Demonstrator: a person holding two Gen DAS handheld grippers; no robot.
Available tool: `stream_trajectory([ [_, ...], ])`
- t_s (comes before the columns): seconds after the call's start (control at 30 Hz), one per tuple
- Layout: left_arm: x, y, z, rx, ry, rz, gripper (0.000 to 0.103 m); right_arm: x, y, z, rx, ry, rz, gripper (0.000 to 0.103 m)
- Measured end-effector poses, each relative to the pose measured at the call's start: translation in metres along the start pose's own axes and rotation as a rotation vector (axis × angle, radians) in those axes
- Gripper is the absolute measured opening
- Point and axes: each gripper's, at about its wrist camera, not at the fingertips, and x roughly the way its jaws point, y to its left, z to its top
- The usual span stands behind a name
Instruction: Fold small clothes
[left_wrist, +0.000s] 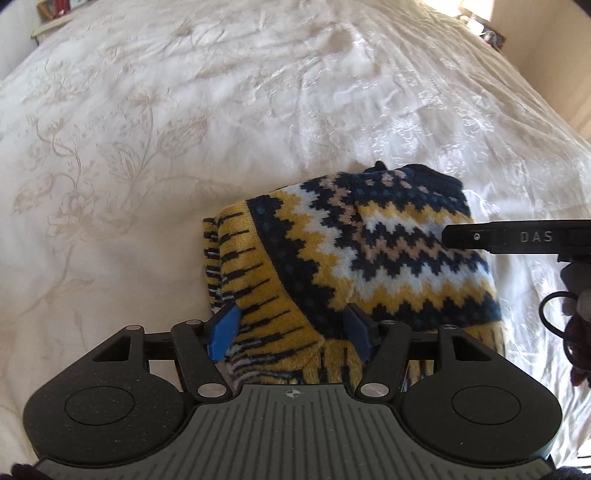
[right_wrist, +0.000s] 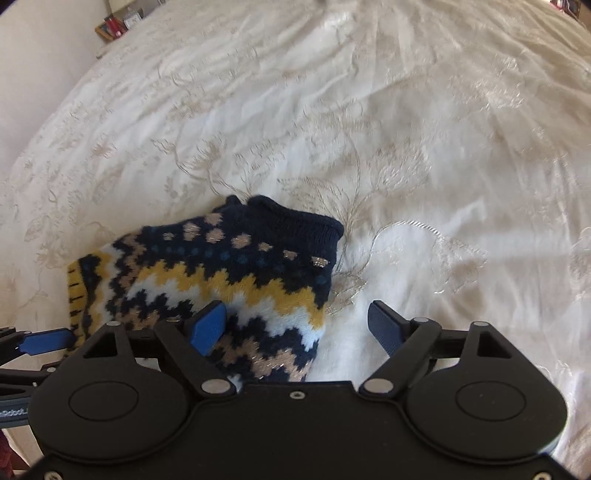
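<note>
A small knitted sweater with navy, yellow, white and tan zigzags lies folded into a compact bundle on the white bedspread. My left gripper is open, its blue pads on either side of the bundle's yellow striped near edge, just above it. My right gripper is open over the bundle's right edge, the left pad over the knit, the right pad over bare bedspread. The right gripper also shows in the left wrist view as a black bar over the sweater's right side.
The bedspread is white with pale floral embroidery and creased. A bedside shelf with small items stands at the far left. A wall runs along the far right of the bed.
</note>
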Motion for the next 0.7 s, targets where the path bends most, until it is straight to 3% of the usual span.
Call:
stream_trajectory([
  [0.13,-0.013,-0.003,-0.016,0.036,-0.010,0.000,0.060,-0.028,0.004,-0.025,-0.023,-0.022,0.011,0.085],
  [0.27,-0.005,0.004,-0.036,0.036,0.053,0.030,0.062,-0.030,0.010,-0.060,-0.054,0.044,-0.009,0.085],
  [0.4,-0.003,0.013,-0.048,-0.015,0.082,0.025,0.068,-0.030,0.007,-0.080,-0.001,0.087,0.005,0.086],
  [0.57,-0.030,0.007,-0.054,-0.014,0.022,0.042,0.069,-0.050,0.021,-0.085,-0.069,0.052,0.007,0.088],
  [0.63,-0.045,0.004,-0.057,-0.033,-0.020,0.049,0.076,-0.061,0.026,-0.087,-0.078,0.019,0.017,0.093],
  [0.7,-0.061,-0.001,-0.057,-0.047,-0.067,0.062,0.089,-0.073,0.031,-0.087,-0.087,-0.017,0.032,0.100],
])
